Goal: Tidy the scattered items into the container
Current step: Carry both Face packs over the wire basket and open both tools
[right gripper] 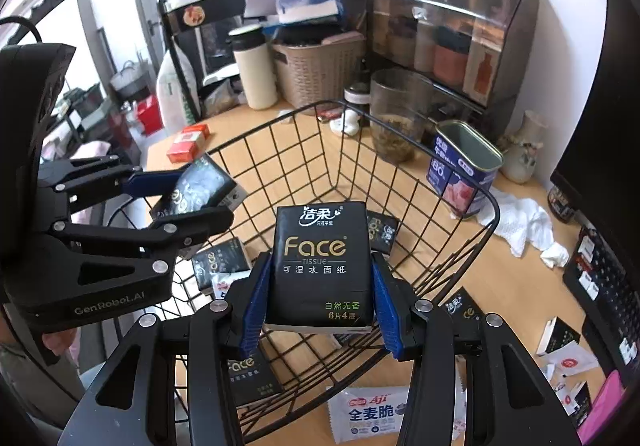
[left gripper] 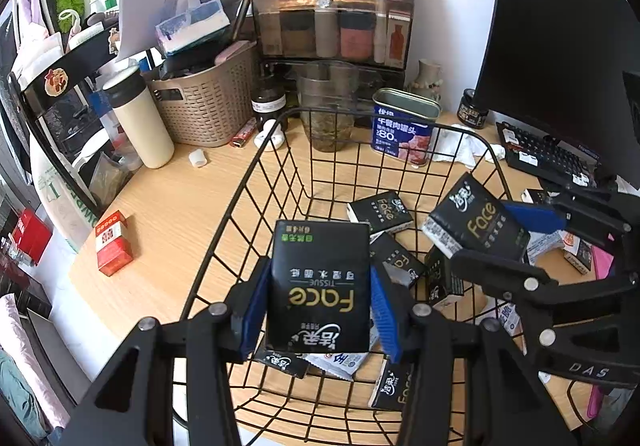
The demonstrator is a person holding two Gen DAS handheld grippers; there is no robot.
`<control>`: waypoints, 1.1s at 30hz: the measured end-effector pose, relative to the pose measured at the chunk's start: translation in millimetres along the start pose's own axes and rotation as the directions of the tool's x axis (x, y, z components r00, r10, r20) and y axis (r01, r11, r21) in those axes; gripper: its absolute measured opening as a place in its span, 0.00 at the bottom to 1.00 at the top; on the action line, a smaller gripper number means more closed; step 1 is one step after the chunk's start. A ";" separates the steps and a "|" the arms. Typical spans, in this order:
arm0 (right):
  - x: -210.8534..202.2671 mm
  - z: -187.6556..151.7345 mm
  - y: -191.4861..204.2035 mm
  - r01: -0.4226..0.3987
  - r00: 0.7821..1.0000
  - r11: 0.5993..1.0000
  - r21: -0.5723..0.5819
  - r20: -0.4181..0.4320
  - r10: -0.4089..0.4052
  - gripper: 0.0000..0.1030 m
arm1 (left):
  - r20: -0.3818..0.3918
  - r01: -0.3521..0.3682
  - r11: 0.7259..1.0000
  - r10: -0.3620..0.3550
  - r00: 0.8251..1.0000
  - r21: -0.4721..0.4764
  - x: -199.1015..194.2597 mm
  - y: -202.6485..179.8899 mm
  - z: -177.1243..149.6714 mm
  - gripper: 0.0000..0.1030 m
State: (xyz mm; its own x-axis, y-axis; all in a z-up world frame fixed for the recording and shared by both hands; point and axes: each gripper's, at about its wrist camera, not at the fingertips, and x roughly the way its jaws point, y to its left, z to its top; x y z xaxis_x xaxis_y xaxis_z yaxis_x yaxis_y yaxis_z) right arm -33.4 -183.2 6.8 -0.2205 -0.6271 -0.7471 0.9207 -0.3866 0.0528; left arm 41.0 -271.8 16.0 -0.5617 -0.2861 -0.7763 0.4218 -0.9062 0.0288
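Note:
My left gripper is shut on a black "Face" tissue pack, held upside down over the black wire basket. In the same view my right gripper comes in from the right, shut on a second black tissue pack above the basket. The right wrist view shows that pack upright between the blue pads, and the left gripper with its pack at the basket's left rim. Several more packs lie on the basket floor.
On the wooden desk sit a red box, a cream flask, a woven bin, a glass cup, a blue meat tin, crumpled white tissue and a keyboard. A snack packet lies by the basket's near edge.

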 end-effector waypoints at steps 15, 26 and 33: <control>-3.0 1.8 -1.5 0.003 1.000 1.000 0.005 0.010 -0.003 0.45 | 0.011 0.011 1.000 -0.011 1.000 -0.002 -8.0 -0.8 -0.1 0.51; -4.7 1.3 0.5 0.032 0.999 0.999 -0.011 0.030 -0.032 0.47 | 0.025 0.002 1.000 -0.002 1.000 0.009 -10.8 -4.3 -0.6 0.68; -6.6 0.9 -0.7 0.025 0.999 1.000 -0.004 0.032 -0.024 0.47 | 0.025 0.003 1.000 -0.004 1.000 0.007 -11.7 -4.4 -0.7 0.68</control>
State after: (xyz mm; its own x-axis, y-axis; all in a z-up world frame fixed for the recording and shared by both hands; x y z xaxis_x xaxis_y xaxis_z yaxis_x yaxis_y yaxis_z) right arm -32.9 -179.4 12.3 -0.2530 -0.6388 -0.7266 0.9164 -0.3989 0.0316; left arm 46.2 -264.3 24.5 -0.5809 -0.2905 -0.7604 0.4147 -0.9094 0.0306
